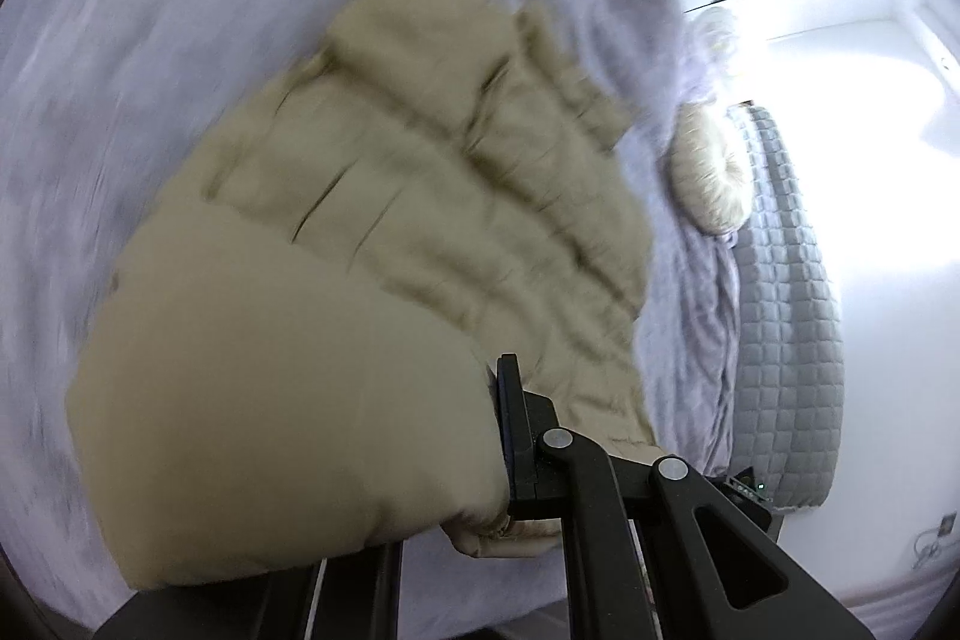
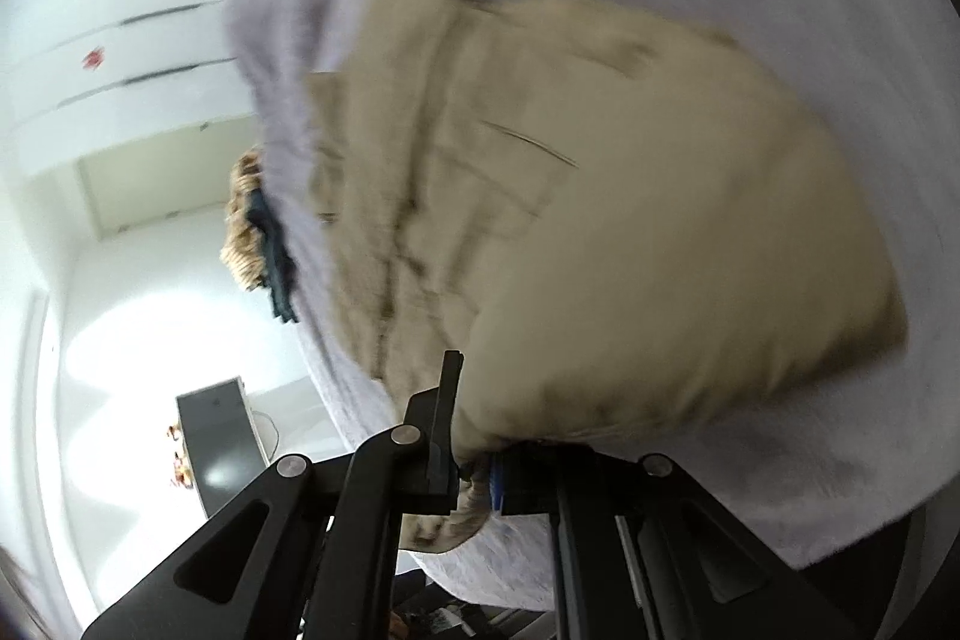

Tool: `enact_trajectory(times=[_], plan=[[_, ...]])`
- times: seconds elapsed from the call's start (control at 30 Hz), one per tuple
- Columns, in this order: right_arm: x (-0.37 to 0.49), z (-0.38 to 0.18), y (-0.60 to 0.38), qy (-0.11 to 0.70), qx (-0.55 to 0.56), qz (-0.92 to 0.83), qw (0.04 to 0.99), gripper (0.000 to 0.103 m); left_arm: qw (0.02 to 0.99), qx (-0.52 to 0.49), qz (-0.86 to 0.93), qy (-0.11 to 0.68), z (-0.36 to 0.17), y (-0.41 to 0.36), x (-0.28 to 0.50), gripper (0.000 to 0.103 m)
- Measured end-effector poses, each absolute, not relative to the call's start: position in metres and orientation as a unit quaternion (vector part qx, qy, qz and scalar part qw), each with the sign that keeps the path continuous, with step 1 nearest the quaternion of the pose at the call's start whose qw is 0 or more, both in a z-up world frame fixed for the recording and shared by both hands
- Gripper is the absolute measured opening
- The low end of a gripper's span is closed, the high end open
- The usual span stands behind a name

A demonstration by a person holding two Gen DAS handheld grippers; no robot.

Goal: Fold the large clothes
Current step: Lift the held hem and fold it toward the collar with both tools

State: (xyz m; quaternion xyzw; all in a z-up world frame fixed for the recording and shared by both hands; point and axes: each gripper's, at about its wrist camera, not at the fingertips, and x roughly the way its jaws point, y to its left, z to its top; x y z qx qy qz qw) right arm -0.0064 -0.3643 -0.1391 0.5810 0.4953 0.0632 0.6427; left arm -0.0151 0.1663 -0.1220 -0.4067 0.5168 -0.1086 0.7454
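Observation:
A beige quilted puffer jacket [image 1: 420, 196] lies on a bed covered with a lilac fleece blanket [image 1: 150, 40]. My left gripper [image 1: 480, 466] is shut on a puffy fold of the jacket near its cuff; only its right finger [image 1: 516, 436] shows, the other is hidden under the fabric. In the right wrist view the same jacket [image 2: 630, 220] fills the middle. My right gripper [image 2: 474, 460] is shut on the jacket's edge, with the left finger [image 2: 447, 424] pressed against the bulging fabric. Both views are motion-blurred.
A cream fur-trimmed cushion [image 1: 711, 172] and a grey quilted mattress side [image 1: 786, 316] lie at the bed's right edge. White wardrobe doors [image 2: 120, 10] stand behind. A dark monitor-like panel [image 2: 222, 436] and a brown furry item with dark cloth [image 2: 258, 226] sit beside the bed.

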Motion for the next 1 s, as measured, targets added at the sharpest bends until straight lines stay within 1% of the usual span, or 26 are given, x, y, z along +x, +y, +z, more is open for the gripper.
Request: enact_trajectory(times=[0.13,0.3,0.47,0.6,0.7,0.83,1.0], plan=[[0.036,-0.1,-0.367,0.479,0.546,0.1,0.68,0.007,0.775,-0.393,-0.126,0.479,-0.091,0.173,0.026,0.011],[0.116,-0.058,-0.359,0.468,0.501,0.139,0.715,0.007,0.81,-0.361,-0.129,0.444,-0.065,0.178,0.089,0.011],[0.193,-0.048,-0.351,0.472,0.467,0.149,0.733,0.007,0.829,-0.325,-0.109,0.443,-0.065,0.179,0.158,0.011],[0.254,-0.07,-0.344,0.494,0.448,0.131,0.734,0.007,0.828,-0.3,-0.092,0.464,-0.081,0.177,0.211,0.011],[0.292,-0.098,-0.342,0.505,0.439,0.116,0.734,0.007,0.827,-0.274,-0.078,0.484,-0.108,0.171,0.241,0.011],[0.324,-0.141,-0.339,0.513,0.433,0.102,0.734,0.007,0.825,-0.245,-0.057,0.506,-0.149,0.163,0.272,0.011],[0.348,-0.196,-0.337,0.518,0.442,0.096,0.726,0.007,0.826,-0.225,-0.051,0.514,-0.183,0.158,0.294,0.011]])
